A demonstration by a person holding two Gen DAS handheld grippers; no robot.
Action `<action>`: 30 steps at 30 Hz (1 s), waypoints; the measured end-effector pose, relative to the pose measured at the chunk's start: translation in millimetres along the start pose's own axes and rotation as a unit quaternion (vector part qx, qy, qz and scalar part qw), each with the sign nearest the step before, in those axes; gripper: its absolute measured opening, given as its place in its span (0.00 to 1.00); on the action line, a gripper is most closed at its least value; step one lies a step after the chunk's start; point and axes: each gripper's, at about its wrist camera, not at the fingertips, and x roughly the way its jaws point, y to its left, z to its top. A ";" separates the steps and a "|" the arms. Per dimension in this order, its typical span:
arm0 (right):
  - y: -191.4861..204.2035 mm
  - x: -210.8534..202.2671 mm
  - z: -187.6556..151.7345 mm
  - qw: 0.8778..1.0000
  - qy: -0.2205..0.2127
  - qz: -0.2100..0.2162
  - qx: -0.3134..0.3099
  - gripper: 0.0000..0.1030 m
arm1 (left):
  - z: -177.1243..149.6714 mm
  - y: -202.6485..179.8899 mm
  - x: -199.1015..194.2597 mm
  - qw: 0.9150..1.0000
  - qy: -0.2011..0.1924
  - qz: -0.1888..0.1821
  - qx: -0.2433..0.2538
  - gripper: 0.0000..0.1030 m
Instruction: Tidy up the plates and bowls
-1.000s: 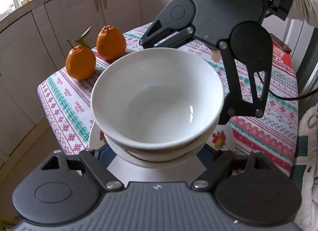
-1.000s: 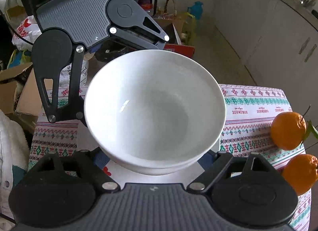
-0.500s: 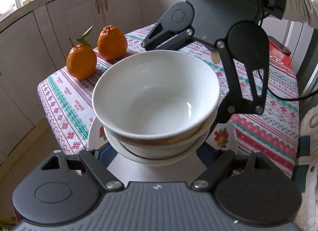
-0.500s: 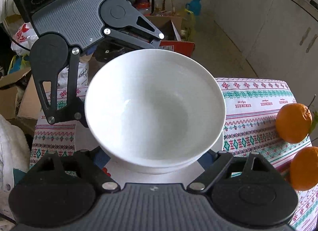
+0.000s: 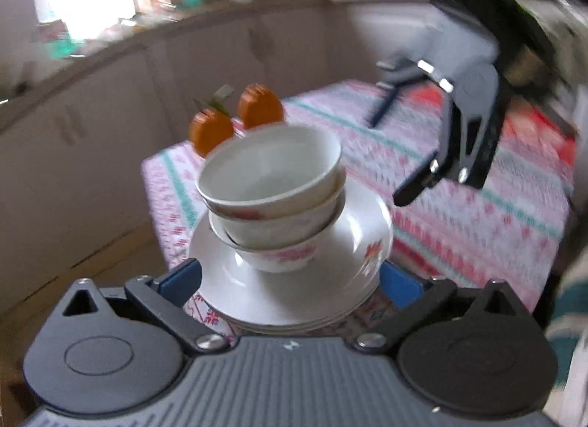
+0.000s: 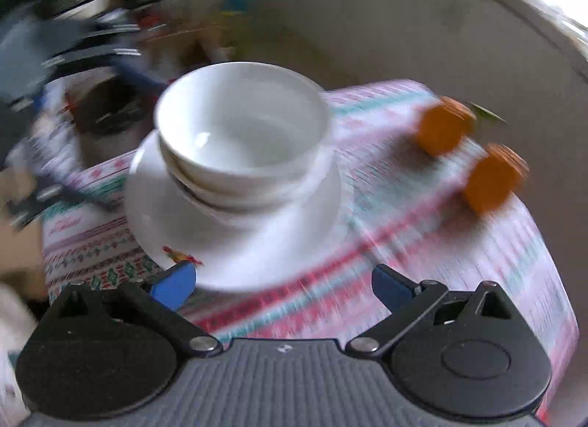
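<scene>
At the centre of the left wrist view, the white bowls (image 5: 270,169) carry faint red flower prints on their outer walls, and the white plate (image 5: 360,228) beneath shows a red and green motif near its right rim. The tablecloth (image 5: 477,214) is white with red, pink and teal patterned bands. Two oranges (image 6: 466,147) at the right of the right wrist view are bright orange, one with a green leaf, and each dark grey gripper (image 6: 281,285) has blue fingertips (image 6: 172,283).
</scene>
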 end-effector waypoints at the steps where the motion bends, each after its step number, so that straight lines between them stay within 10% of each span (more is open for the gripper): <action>1: 2.2 -10.1 -8.6 0.999 -0.006 -0.032 0.039 1.00 | 2.1 -8.2 -6.5 1.000 -0.005 0.019 -0.018 0.99; 6: 9.6 -54.1 -48.1 0.968 -0.040 -0.123 0.217 1.00 | 20.5 -52.1 -32.2 0.985 -0.039 0.130 -0.110 0.99; 12: 40.9 -109.4 -93.8 0.927 -0.095 -0.184 0.314 1.00 | 32.1 -80.4 -59.3 0.965 -0.053 0.173 -0.191 0.99; 30: 84.2 -135.0 -103.1 0.922 -0.127 -0.220 0.293 1.00 | 22.1 -100.3 -74.7 0.953 -0.035 0.193 -0.231 0.99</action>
